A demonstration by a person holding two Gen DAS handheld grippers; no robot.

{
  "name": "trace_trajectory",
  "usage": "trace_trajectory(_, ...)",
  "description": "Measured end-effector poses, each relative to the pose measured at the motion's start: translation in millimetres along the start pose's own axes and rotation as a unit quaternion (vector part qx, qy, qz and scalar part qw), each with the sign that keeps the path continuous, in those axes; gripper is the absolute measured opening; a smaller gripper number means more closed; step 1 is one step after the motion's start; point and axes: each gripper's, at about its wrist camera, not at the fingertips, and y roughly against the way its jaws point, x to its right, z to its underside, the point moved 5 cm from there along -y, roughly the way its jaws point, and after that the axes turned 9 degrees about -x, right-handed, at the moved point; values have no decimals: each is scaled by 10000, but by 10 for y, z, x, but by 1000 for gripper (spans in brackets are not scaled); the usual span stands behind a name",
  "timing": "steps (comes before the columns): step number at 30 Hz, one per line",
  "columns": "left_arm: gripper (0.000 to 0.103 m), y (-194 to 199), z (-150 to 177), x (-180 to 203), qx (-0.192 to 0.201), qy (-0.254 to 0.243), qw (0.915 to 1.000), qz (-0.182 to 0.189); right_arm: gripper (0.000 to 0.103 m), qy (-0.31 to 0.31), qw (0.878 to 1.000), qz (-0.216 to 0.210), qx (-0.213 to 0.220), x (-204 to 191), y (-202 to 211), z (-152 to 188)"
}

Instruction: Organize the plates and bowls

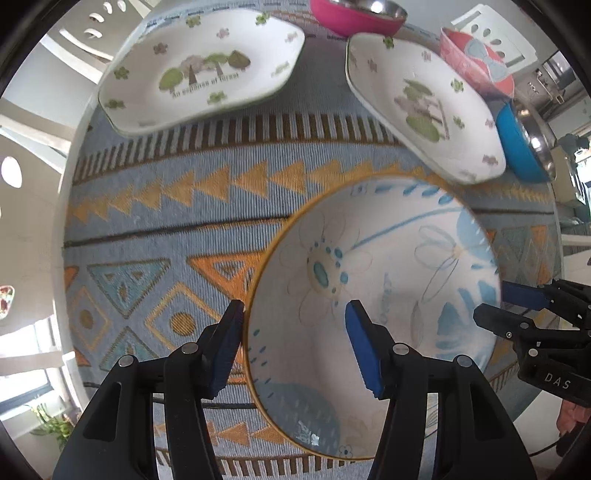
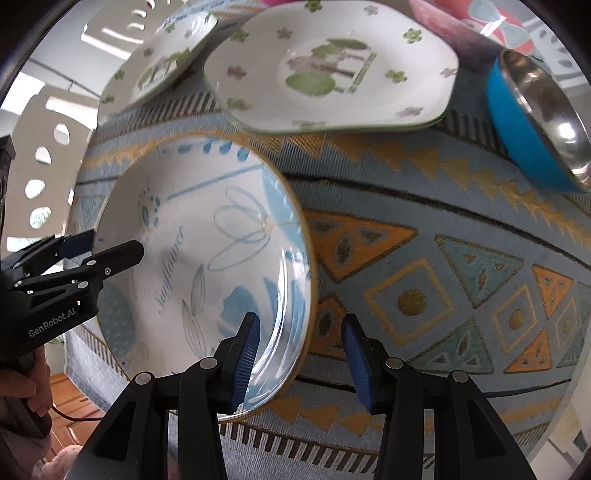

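A white bowl with blue flowers and a gold rim lies on the patterned cloth. My left gripper straddles its left rim, one finger outside and one well inside, with the pads standing apart from the wall. My right gripper straddles the opposite rim of the bowl the same way, with a gap on both sides. Each gripper shows in the other's view: the right gripper and the left gripper. Two white tree-print plates lie farther back.
A pink steel-lined bowl, a pink bow-print bowl and a blue steel-lined bowl stand at the far side of the round table. A hand holds the left gripper's handle near the table edge.
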Motion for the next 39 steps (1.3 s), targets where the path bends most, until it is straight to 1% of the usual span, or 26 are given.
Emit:
trace_trajectory(6, 54, 224, -310, 75, 203, -38, 9998, -67, 45, -77, 9995, -161, 260, 135, 286, -147)
trace_trajectory(8, 54, 262, -433, 125, 238, -68, 9997, -30, 45, -48, 9993, -206, 321, 172, 366, -217)
trace_trajectory(12, 54, 289, -692, 227, 247, -128, 9996, -85, 45, -100, 9987, -211, 458, 236, 499, -368)
trace_trajectory(13, 56, 289, -749, 238, 224, -106, 9997, -71, 45, -134, 9985, -226, 490, 272, 528, -410)
trace_trajectory(14, 64, 274, -814, 254, 192, -70, 9998, -68, 48, -193, 9982, -232, 522, 309, 560, -460)
trace_trajectory(15, 70, 262, -888, 270, 171, -28, 9998, -57, 52, -281, 9977, -220, 574, 350, 586, -511)
trace_trajectory(16, 70, 249, -943, 298, 163, -25, 9999, -23, 56, -369, 9971, -214, 632, 389, 601, -543)
trace_trajectory(17, 71, 228, -990, 324, 130, -36, 9999, -7, 57, -470, 9965, -229, 659, 440, 613, -592)
trace_trajectory(19, 78, 152, -1093, 392, -86, -70, 9999, 4, 57, -676, 9958, -302, 544, 492, 566, -649)
trace_trajectory(23, 78, 59, -1213, 492, -252, -59, 9996, 134, 62, -902, 9943, -451, 337, 574, 461, -699)
trace_trajectory(27, 78, -52, -1340, 522, -388, -25, 9992, 48, 64, -1014, 9941, -295, 248, 660, 385, -781)
trace_trajectory(28, 78, -83, -1370, 524, -421, -3, 9991, 53, 66, -1020, 9942, -260, 216, 668, 367, -804)
trace_trajectory(29, 78, -118, -1408, 526, -474, 29, 9988, 76, 72, -1015, 9943, -268, 191, 686, 339, -828)
trace_trajectory(31, 78, -163, -1482, 539, -515, 53, 9986, 107, 75, -1007, 9941, -353, 176, 720, 291, -882)
trace_trajectory(33, 78, -201, -1563, 560, -517, 37, 9986, 74, 76, -986, 9943, -382, 166, 733, 264, -938)
trace_trajectory(37, 78, -282, -1735, 614, -536, -5, 9986, 31, 77, -915, 9954, -228, 164, 743, 202, -1070)
trace_trajectory(39, 78, -315, -1833, 635, -539, -6, 9985, -9, 78, -913, 9955, -216, 152, 774, 160, -1126)
